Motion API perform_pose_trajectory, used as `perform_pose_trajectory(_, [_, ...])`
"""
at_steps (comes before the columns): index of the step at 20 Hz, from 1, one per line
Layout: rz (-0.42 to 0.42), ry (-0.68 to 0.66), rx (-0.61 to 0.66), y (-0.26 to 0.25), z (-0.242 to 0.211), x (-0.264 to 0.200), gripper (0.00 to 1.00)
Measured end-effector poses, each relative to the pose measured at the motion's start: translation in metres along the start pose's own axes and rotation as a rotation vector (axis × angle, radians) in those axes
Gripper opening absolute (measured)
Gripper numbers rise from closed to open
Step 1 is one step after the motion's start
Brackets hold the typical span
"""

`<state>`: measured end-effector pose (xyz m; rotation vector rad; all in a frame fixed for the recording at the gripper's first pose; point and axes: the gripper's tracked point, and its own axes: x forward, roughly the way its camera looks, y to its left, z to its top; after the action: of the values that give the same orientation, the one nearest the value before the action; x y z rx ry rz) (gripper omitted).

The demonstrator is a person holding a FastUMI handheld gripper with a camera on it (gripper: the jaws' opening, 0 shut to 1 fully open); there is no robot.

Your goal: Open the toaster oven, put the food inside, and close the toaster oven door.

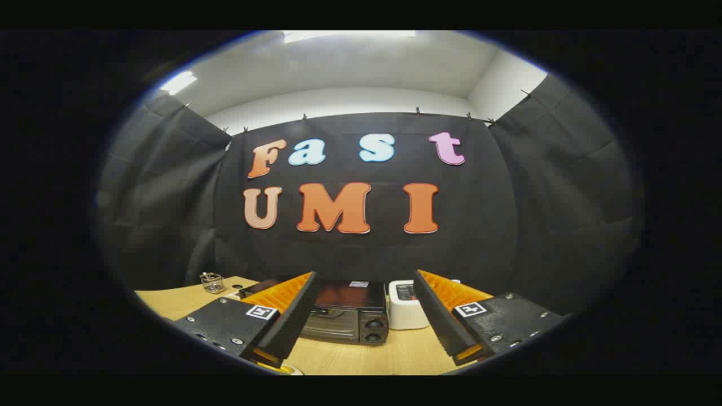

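Our claw (364, 316) hangs with its fingers spread apart and empty, and the toaster oven (345, 318) sits on the wooden surface (395, 352) just ahead, seen between them, door apparently closed. We should descend squarely toward the door's top edge, where we expect a handle, and pull down gently so the oven doesn't slide toward the white appliance (407, 307) beside it.

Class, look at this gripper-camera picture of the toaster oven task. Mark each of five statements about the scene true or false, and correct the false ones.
1. The tongs are spread wide apart with nothing between the fingers. True.
2. The toaster oven door is hanging open. False: it looks closed, and the oven sits beyond the fingers.
3. A white appliance stands right beside the toaster oven. True.
4. The toaster oven sits on the floor. False: it stands on a light wooden table.
5. A small clear glass container stands on the oven's roof. False: it stands on the table, well off to the oven's side.
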<state>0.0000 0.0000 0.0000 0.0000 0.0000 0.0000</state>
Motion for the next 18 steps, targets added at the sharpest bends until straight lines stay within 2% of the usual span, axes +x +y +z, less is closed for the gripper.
perform_pose_trajectory(18, [0.013,0.037,0.019,0.011,-0.014,0.009,0.98])
